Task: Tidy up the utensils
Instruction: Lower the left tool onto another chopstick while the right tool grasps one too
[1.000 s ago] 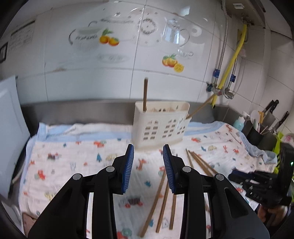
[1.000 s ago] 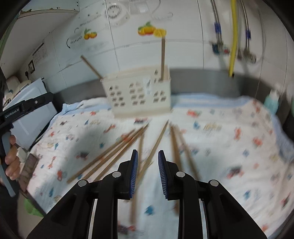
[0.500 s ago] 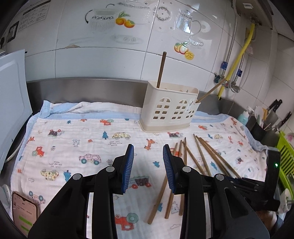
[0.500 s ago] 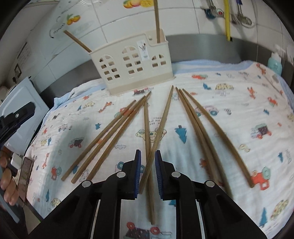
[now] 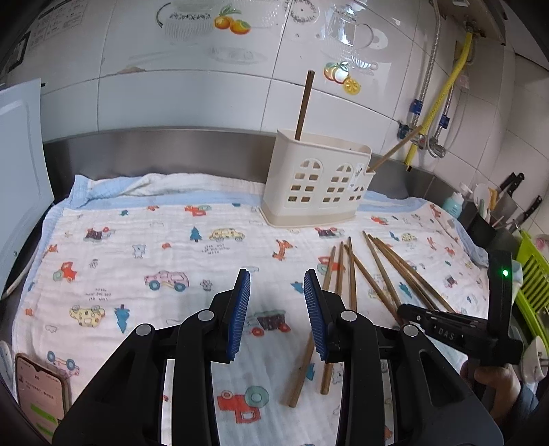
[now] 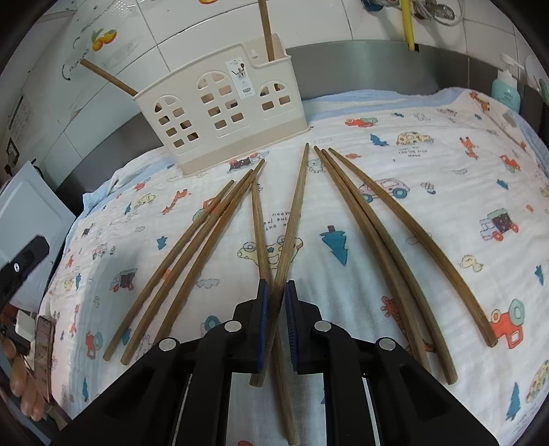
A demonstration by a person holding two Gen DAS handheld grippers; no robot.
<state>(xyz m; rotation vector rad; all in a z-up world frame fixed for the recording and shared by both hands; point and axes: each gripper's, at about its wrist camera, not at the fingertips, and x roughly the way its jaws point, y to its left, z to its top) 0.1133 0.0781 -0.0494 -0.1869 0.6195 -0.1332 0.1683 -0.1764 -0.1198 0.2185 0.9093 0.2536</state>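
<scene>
Home kitchen. Wall was glossy white tile with fruit-and-glassware decals [image 5: 233,24]; a stainless backsplash [image 5: 164,151] ran behind the counter. Yellow gas hose [image 5: 442,92] and braided water lines sat in the corner, with knives [image 5: 514,182] in a holder, a green dish rack [image 5: 532,274] and a soap bottle [image 6: 504,89].
</scene>
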